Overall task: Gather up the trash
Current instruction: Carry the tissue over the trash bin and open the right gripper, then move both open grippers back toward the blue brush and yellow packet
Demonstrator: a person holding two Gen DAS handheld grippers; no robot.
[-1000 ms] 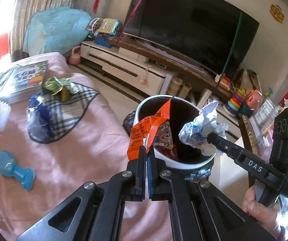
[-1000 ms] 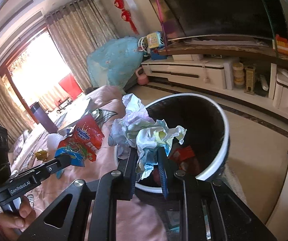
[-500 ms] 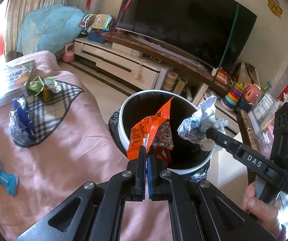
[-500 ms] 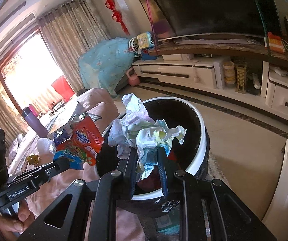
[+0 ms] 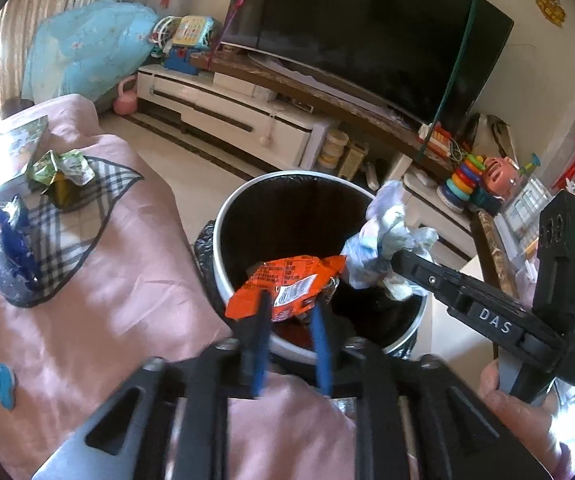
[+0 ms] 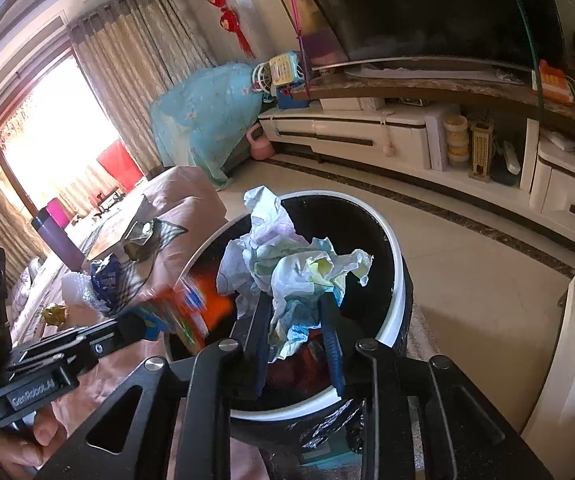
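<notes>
over the trash bin (image 5: 223, 240), both jaws have just been opening: the left claw (image 5: 287, 312) frees the tipping orange wrapper (image 5: 287, 284), the right claw (image 6: 297, 320) loosens around the crumpled paper (image 6: 287, 268), so 2 pieces should drop in.

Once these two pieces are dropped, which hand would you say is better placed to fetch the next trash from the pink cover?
Left, I think. The green wrapper and blue wrapper lie on the left tongs' side, while the right tongs, opening around crumpled paper, sit over the bin, farther away.
</notes>
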